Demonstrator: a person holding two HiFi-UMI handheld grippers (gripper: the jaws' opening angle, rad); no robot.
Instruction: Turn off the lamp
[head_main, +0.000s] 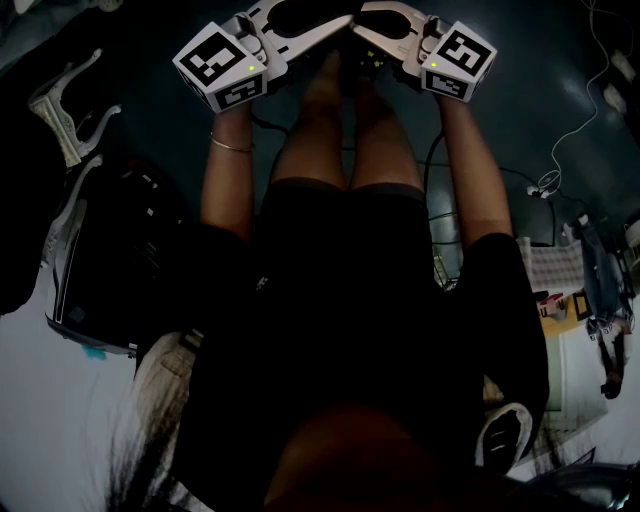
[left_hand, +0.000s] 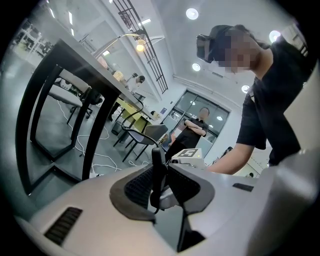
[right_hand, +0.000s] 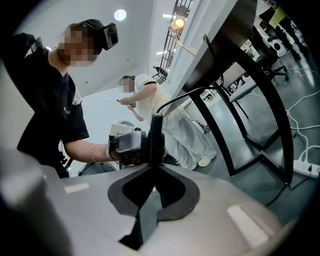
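While standing near the black-framed table (left_hand: 90, 66), holds left gripper (left_hand: 158, 160) and right gripper (right_hand: 156, 127) level and tip to tip over the legs (head_main: 335, 120), both clenched on nothing. Leaves the lamp (left_hand: 140, 46) glowing up on that tabletop, high above and well apart from both claws, neither hand plainly nearer.

The head view is dim, while both gripper views glow under ceiling lights (left_hand: 192, 13), edges fisheye-warped.

A black short-sleeved shirt (head_main: 500, 300) and black shorts (head_main: 340, 230) are worn; a thin bangle (head_main: 231, 146) circles the wrist just below the black-and-white marker cube (head_main: 222, 66).
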